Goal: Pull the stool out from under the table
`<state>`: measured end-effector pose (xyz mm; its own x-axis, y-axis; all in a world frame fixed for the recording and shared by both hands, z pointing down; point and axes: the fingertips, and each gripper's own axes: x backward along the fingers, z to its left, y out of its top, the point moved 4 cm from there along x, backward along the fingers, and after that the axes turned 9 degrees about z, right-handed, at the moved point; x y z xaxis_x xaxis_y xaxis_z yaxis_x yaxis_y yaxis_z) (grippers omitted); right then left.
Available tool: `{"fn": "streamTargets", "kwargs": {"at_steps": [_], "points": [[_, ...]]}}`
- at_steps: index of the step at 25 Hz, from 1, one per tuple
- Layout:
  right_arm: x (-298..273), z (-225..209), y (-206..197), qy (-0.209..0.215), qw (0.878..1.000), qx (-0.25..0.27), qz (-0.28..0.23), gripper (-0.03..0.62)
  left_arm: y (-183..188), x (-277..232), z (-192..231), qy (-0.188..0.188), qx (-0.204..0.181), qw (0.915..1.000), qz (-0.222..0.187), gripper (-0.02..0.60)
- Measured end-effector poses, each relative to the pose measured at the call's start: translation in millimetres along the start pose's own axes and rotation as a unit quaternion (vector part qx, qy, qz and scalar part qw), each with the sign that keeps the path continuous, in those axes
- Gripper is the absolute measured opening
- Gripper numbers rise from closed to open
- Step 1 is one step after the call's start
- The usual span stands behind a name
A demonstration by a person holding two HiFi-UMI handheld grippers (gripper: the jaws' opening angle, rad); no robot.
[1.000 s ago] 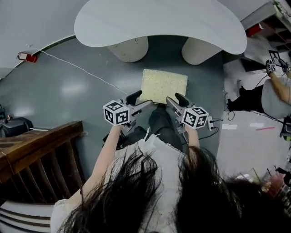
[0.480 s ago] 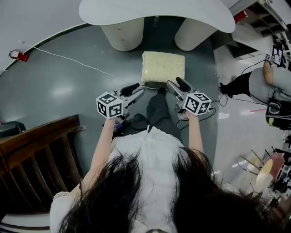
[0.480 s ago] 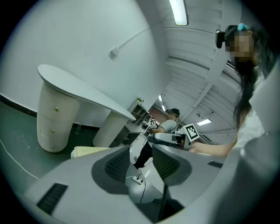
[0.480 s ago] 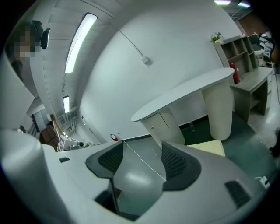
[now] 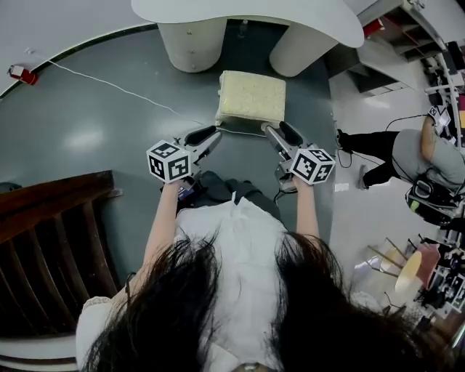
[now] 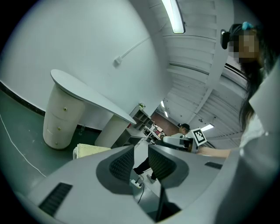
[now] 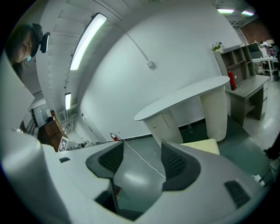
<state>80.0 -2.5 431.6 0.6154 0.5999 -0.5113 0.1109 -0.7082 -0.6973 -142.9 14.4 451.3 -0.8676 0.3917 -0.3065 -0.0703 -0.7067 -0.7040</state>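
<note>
The stool (image 5: pixel 251 96), a square seat with a pale yellow cushion, stands on the grey floor just in front of the white table (image 5: pixel 247 14), outside its two thick round legs. The stool also shows in the left gripper view (image 6: pixel 89 151) and in the right gripper view (image 7: pixel 201 146). My left gripper (image 5: pixel 207 136) hovers a little short of the stool's near left corner, its jaws drawn almost together with nothing between them (image 6: pixel 141 159). My right gripper (image 5: pixel 280 134) is near the stool's near right corner, open and empty (image 7: pixel 142 159). Neither gripper touches the stool.
A dark wooden railing (image 5: pixel 51 218) fills the left foreground. A white cable (image 5: pixel 123 91) runs across the floor from a red object (image 5: pixel 18 73) towards the stool. Another person (image 5: pixel 429 152) crouches at the right among equipment. My own legs stand between the grippers.
Both grippers have drawn back from the stool's near corners, and the stool now stands further out from the table. The left jaws have closed.
</note>
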Motion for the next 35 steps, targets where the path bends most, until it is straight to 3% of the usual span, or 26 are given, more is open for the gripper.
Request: {"fn": "streamTargets", "kwargs": {"at_steps": [7, 12, 24, 35], "points": [[33.5, 16.5, -12.0, 0.029, 1.000, 0.003, -0.009, 0.259, -6.0, 4.9, -37.2, 0.011, -0.005, 0.9997, -0.020, 0.107], [84.5, 24.4, -36.3, 0.063, 0.998, -0.005, -0.022, 0.167, -21.1, -2.3, -84.4, 0.019, -0.013, 0.9992, -0.032, 0.107], [168.4, 24.3, -103.9, 0.103, 0.994, 0.035, -0.003, 0.083, -94.4, -32.0, -188.2, 0.022, -0.030, 0.9993, -0.003, 0.107], [192.2, 37.6, -137.8, 0.124, 0.990, 0.069, 0.003, 0.064, -138.8, -32.8, -226.9, 0.037, -0.044, 0.9981, 0.022, 0.107]]}}
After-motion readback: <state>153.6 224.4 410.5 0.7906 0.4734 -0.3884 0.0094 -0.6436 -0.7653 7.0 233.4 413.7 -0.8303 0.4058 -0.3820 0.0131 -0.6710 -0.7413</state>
